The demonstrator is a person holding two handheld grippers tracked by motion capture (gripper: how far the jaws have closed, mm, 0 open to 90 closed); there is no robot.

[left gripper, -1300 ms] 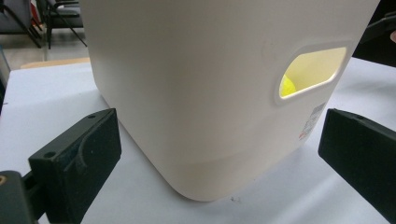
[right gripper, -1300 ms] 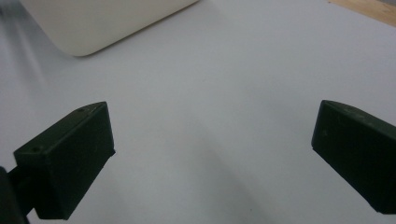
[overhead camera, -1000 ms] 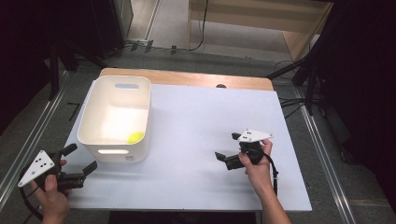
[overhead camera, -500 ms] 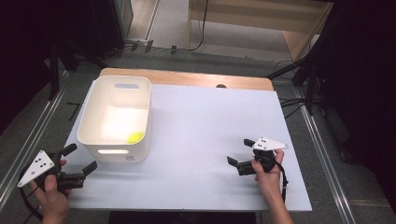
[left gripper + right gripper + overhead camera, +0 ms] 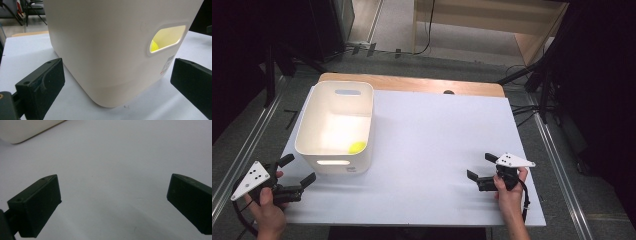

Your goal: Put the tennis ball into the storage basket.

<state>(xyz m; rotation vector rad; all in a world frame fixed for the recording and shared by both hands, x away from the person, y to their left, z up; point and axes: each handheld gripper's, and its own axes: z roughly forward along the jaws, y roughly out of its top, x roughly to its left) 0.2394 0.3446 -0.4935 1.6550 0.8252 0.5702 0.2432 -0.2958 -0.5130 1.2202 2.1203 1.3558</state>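
Note:
A white bin (image 5: 314,142) stands on the left half of the white table (image 5: 437,135), with a yellow ball (image 5: 357,147) inside near its front right corner. In the left gripper view the bin (image 5: 105,50) looms close, and the ball (image 5: 154,46) shows through its handle slot. My left gripper (image 5: 297,170) is open at the table's front left corner, just short of the bin. My right gripper (image 5: 479,166) is open low over the bare front right of the table, nothing between its jaws. Its own view has the table (image 5: 112,157) under it and the bin's corner (image 5: 22,130) at top left.
A wooden strip (image 5: 412,84) edges the table's far side, with a small dark knob (image 5: 448,92) on it. Metal rails (image 5: 557,165) run along both sides on the floor. Dark stands and cables (image 5: 532,75) sit beyond the far right corner.
My right gripper has drawn back toward the front right edge of the table and slightly rightward. The left gripper has stayed put.

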